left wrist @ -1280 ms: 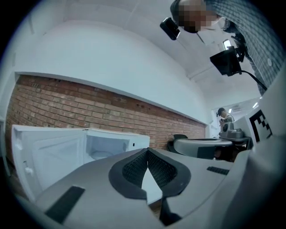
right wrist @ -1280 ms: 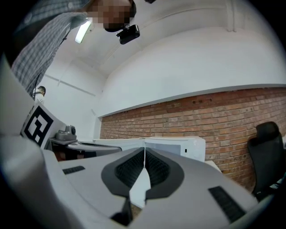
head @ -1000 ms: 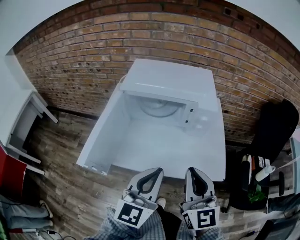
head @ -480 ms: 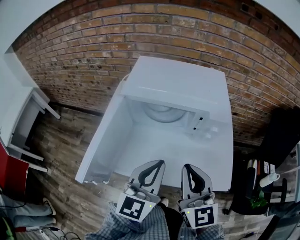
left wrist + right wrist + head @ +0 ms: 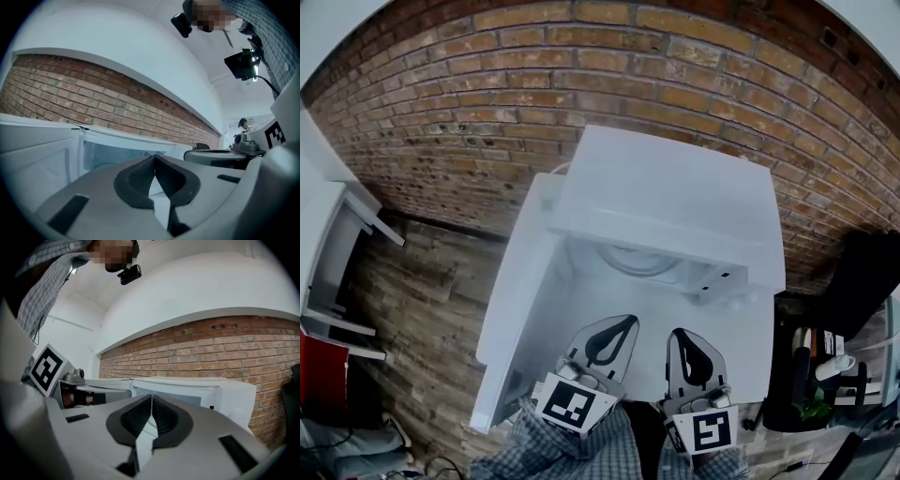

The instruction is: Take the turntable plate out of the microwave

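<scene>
Head view, inventory: microwave [image 5: 675, 197], door [image 5: 517, 309] open to left. Turntable plate [image 5: 639, 260] sits inside cavity, partly hidden under top edge. Left gripper [image 5: 628, 322] & right gripper [image 5: 678, 333]: jaws closed, empty, just outside opening. Risk: glass rim slips w/ shallow pinch; plate may knock cavity wall.

**One Microwave, One Plate, Two Grippers**

One white microwave [image 5: 666, 202] is standing against one brick wall [image 5: 487, 94], with its one door [image 5: 517, 309] hanging open and one turntable plate [image 5: 639, 260] lying inside. Two grippers are showing: the left gripper [image 5: 628, 322] and the right gripper [image 5: 676, 334]. Each is carrying one marker cube, making two.
</scene>
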